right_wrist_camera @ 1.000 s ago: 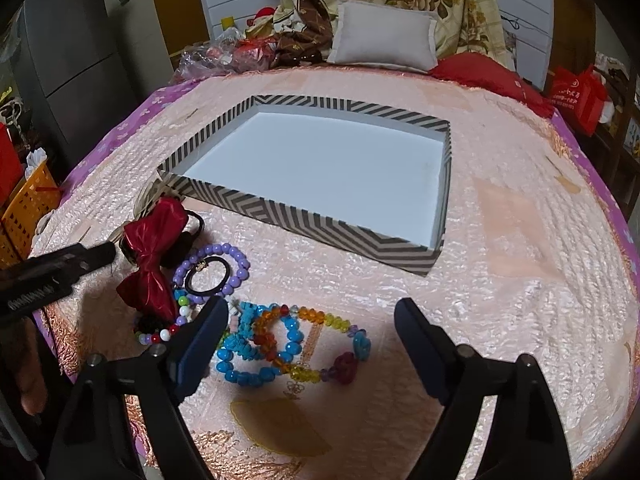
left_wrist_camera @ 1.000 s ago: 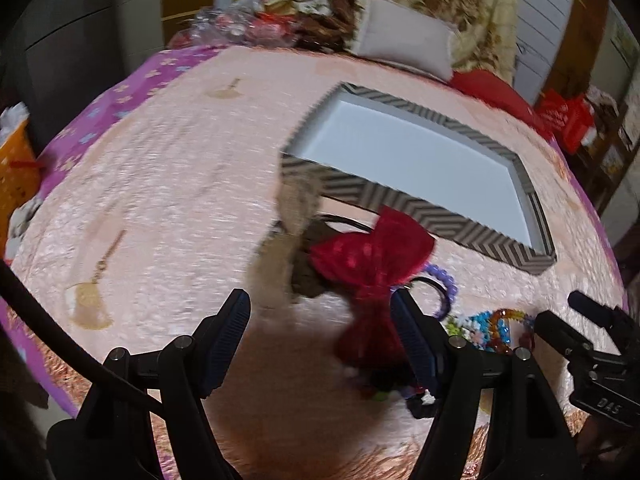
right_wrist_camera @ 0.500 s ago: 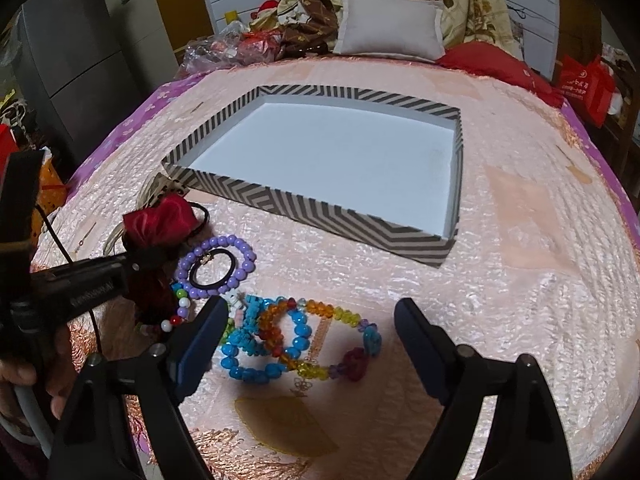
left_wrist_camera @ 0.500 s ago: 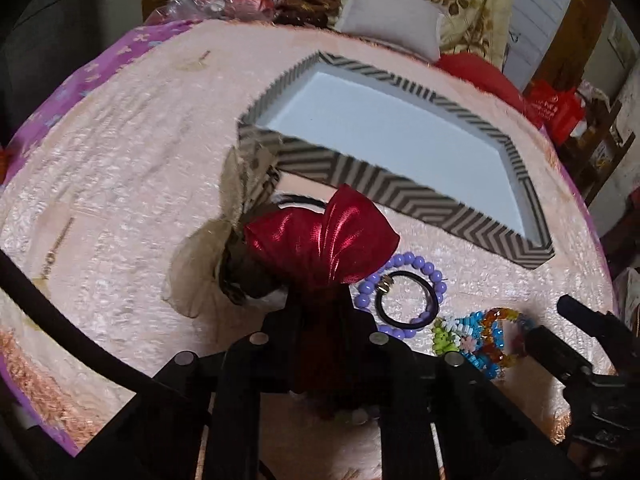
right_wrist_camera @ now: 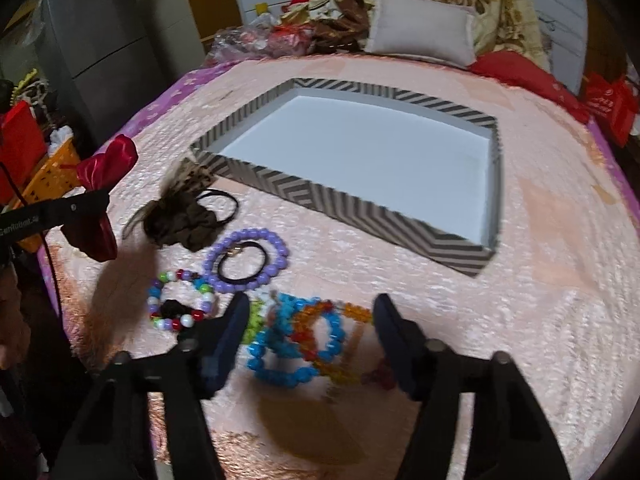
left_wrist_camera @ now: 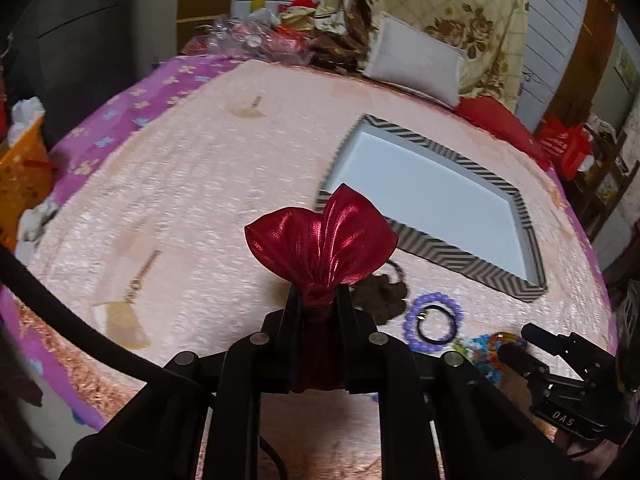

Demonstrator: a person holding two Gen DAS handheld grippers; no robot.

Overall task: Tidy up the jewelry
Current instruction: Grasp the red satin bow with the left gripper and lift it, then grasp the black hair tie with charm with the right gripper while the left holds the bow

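Observation:
My left gripper (left_wrist_camera: 318, 294) is shut on the knot of a shiny red bow (left_wrist_camera: 320, 236), which hangs above the bedspread; the bow (right_wrist_camera: 106, 164) also shows at the left of the right wrist view. My right gripper (right_wrist_camera: 308, 320) hovers low over a blue bead bracelet (right_wrist_camera: 280, 360) and an orange one (right_wrist_camera: 320, 320). Its jaws are closing, with the bracelets between them and the pads apart from the beads. A chevron-striped tray (right_wrist_camera: 348, 204) with a bare white floor lies beyond.
A brown hair tie (right_wrist_camera: 180, 220), a purple bead bracelet (right_wrist_camera: 276, 240) around a black elastic (right_wrist_camera: 240, 268) and a multicoloured bracelet (right_wrist_camera: 176, 300) lie left of the right gripper. Pillows (right_wrist_camera: 420, 36) and clutter line the far edge. An orange basket (left_wrist_camera: 20, 172) stands off the left side.
The left gripper shut on the red bow and lifted it, uncovering the brown hair tie. The right gripper sank toward the blue and orange bracelets and its jaws narrowed.

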